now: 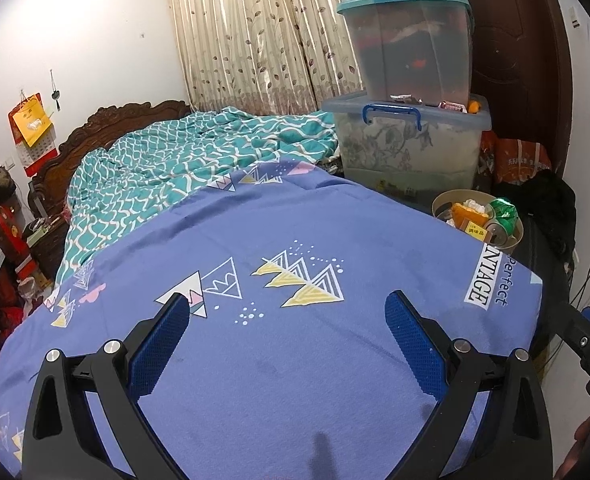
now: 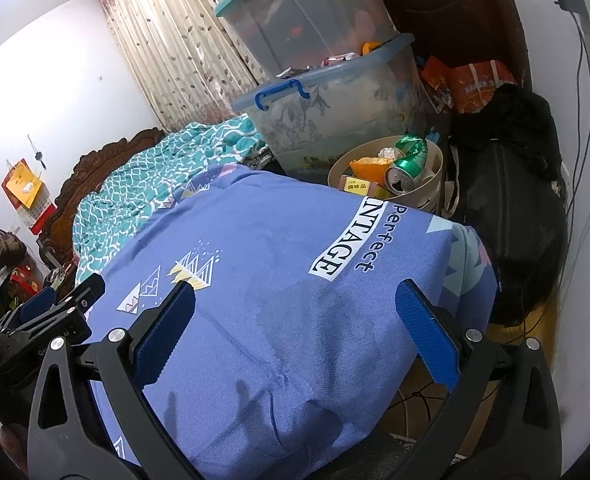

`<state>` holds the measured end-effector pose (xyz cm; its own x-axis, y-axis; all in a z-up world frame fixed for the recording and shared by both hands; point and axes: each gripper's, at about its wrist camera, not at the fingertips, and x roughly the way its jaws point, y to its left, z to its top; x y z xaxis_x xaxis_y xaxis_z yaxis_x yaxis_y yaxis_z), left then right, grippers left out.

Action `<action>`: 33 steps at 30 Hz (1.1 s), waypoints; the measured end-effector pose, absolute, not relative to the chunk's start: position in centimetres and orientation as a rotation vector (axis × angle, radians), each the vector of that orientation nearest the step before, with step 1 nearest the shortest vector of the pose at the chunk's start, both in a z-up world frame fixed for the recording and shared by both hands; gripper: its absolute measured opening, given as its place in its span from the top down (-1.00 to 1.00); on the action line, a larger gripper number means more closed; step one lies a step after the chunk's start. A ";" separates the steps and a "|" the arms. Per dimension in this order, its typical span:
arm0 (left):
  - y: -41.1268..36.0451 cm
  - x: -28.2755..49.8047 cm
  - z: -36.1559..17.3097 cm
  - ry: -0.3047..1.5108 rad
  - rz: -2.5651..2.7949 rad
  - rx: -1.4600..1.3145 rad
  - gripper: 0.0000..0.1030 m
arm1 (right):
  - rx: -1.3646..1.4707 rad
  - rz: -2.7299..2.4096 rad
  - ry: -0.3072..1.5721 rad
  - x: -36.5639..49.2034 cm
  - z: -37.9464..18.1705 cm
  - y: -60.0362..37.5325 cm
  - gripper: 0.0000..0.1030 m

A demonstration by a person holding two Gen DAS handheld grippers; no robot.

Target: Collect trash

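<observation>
Both grippers, left gripper (image 1: 287, 320) and right gripper (image 2: 295, 312), hover spread and empty; ahead-right, the crushed green aluminium can (image 2: 409, 162) in the round beige bin (image 2: 435, 184) looks light, slick, best pinched across its dented sides.

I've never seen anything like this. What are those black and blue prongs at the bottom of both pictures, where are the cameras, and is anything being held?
The prongs are two hand-held grippers, one in each of a person's hands, each with a camera looking forward along its fingers. One picture comes from the left gripper, the other from the right gripper. Both are open and hold nothing. Below them lies a bed under a blue patterned sheet, with a teal quilt farther back. Beside the bed, a round beige bin holds trash: a green can, a yellow box and crumpled paper. Stacked plastic storage boxes stand behind.
</observation>
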<state>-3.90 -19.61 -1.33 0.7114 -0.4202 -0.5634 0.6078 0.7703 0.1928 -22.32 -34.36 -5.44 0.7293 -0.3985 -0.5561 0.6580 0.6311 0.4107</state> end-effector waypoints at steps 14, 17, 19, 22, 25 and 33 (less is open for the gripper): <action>-19.5 -3.7 -1.5 0.536 -0.563 0.385 -0.83 | 0.639 -0.628 0.441 -22.3 -5.4 -34.3 -0.93; -19.4 -3.6 -1.6 0.539 -0.555 0.385 -0.83 | 0.639 -0.627 0.442 -22.3 -5.4 -34.2 -0.93; -19.3 -3.5 -1.6 0.540 -0.552 0.386 -0.83 | 0.638 -0.627 0.442 -22.3 -5.4 -34.2 -0.93; -19.4 -3.4 -1.6 0.543 -0.549 0.387 -0.83 | 0.637 -0.626 0.445 -22.2 -5.4 -34.2 -0.93; -19.5 -3.4 -1.7 0.545 -0.552 0.390 -0.83 | 0.637 -0.626 0.446 -22.1 -5.4 -34.2 -0.93; -19.6 -3.2 -2.4 0.559 -0.548 0.403 -0.83 | 0.638 -0.622 0.451 -21.7 -5.6 -34.2 -0.93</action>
<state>-3.19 -19.59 -2.38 0.7130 -0.3740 -0.5931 0.5851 0.7834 0.2094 -21.75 -34.19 -5.57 0.7282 -0.3916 -0.5625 0.6563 0.6349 0.4076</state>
